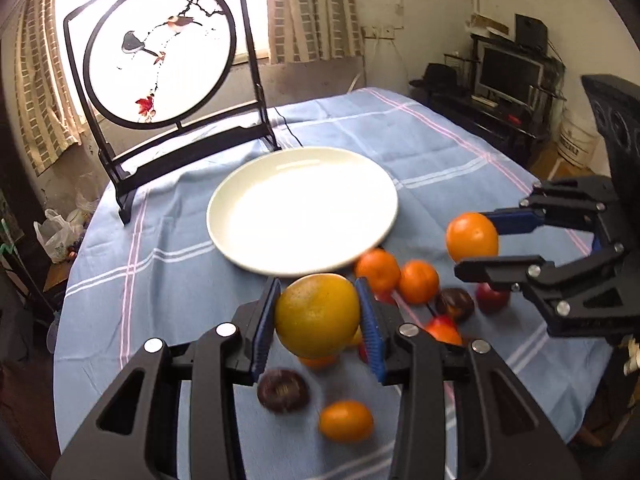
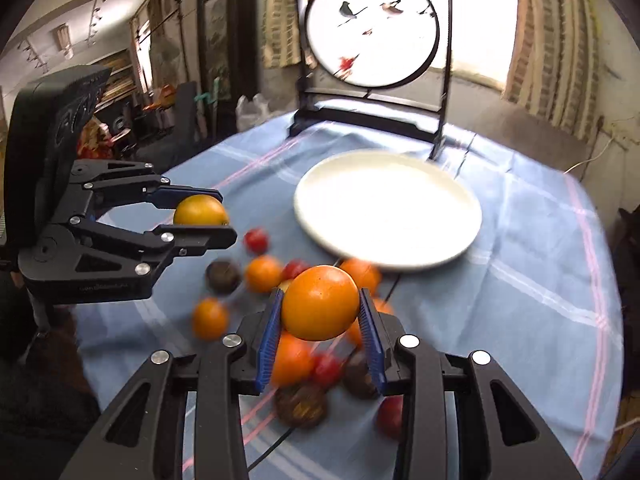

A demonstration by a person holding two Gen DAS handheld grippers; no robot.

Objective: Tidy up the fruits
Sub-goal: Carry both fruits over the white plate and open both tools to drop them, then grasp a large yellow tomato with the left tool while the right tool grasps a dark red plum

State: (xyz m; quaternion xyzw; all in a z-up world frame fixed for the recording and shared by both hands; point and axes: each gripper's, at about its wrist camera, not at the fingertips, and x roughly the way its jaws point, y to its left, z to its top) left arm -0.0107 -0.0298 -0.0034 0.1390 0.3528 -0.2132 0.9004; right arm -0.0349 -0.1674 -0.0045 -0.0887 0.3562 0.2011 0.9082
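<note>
A: Where is the fruit right now?

B: Two pieces are off the table. The large yellow-orange round citrus (image 1: 317, 316) sits low and centre in the left wrist view, pinched between the blue ribbed pads (image 1: 264, 326) of the left gripper (image 1: 318, 322). The smaller deep-orange round fruit (image 2: 320, 302) sits low and centre in the right wrist view, clamped the same way by the right gripper (image 2: 320, 316).

A: So both sets of jaws are narrow?

B: Narrow and loaded, each squeezing its fruit from either side. Neither fruit touches the cloth.

A: And the target?

B: I judge it to be the wide white round ceramic plate (image 1: 224, 204), bare, just above each held fruit in its own view, so straight ahead of both sets of jaws. From the left gripper it lies ahead and a touch left of centre; from the right, ahead and slightly right. Both look about equally near it.

A: What else is around?

B: The loose heap of small oranges, red fruits and dark brown round ones (image 1: 416, 288) lies on the blue checked tablecloth (image 1: 160, 280) under and beside the jaws. A black-framed round bird-painting screen (image 1: 160, 52) stands beyond the plate, upper left.
</note>
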